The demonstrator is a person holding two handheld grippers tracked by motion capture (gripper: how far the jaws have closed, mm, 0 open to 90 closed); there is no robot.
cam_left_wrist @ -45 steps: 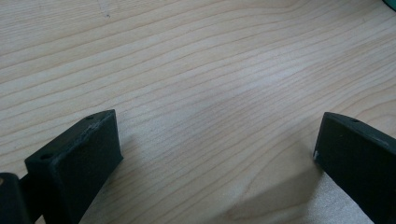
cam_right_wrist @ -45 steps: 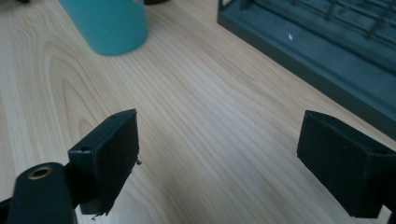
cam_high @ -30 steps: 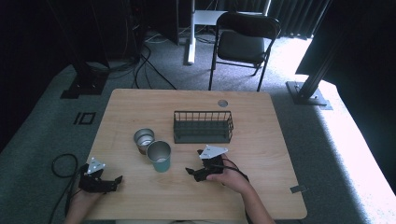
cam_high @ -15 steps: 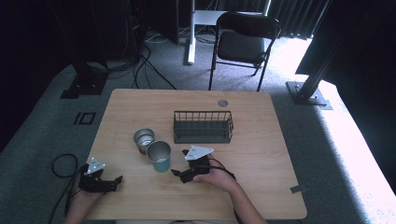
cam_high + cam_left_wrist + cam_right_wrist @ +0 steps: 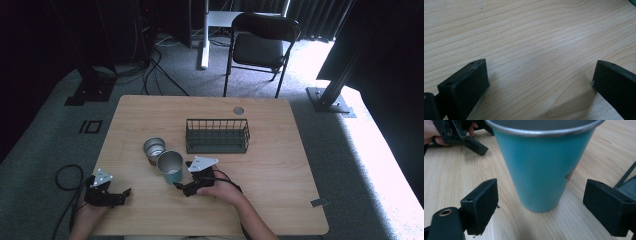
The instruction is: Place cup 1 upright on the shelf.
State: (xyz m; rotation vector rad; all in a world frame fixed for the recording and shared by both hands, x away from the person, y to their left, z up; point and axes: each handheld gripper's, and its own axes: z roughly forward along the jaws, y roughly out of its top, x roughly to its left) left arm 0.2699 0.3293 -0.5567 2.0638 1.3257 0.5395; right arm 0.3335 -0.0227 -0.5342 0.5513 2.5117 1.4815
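A teal metal cup stands upright on the wooden table. Touching its far left side is a brown cup with a silver inside. My right gripper is open just right of the teal cup, its jaws spread wide and level with the cup's base, not touching it. At the table's front left corner my left gripper lies open on bare wood with nothing between its jaws.
A dark wire basket stands behind the cups, mid-table. A small round grommet sits near the far edge. A black chair is beyond the table. Cables trail off the left side.
My right gripper has slid left across the table toward the teal cup and now frames it. The left gripper has stayed put.
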